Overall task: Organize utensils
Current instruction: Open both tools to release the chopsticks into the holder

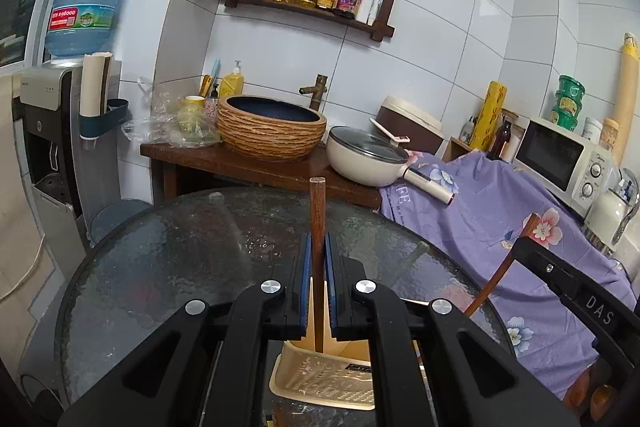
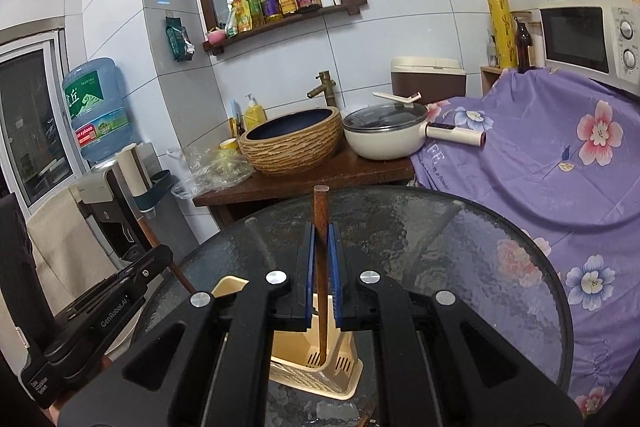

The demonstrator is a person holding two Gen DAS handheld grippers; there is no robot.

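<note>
Two black hand-held grippers hover over a round glass table (image 1: 160, 267). The left gripper (image 1: 319, 267) is clamped on an upright brown wooden chopstick (image 1: 318, 219); its lower end dips into a cream slotted utensil holder (image 1: 320, 383) below. The right gripper (image 2: 321, 267) likewise pinches a second chopstick (image 2: 321, 219), whose tip is inside the same holder.

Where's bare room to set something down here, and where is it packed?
Free: the far half of the round glass table, between the beige utensil holder and the rim facing the wooden counter. Crowded: that counter, filled by plastic bags, basin and pan. Near edge: both tools, each clamping a wooden chopstick.
</note>
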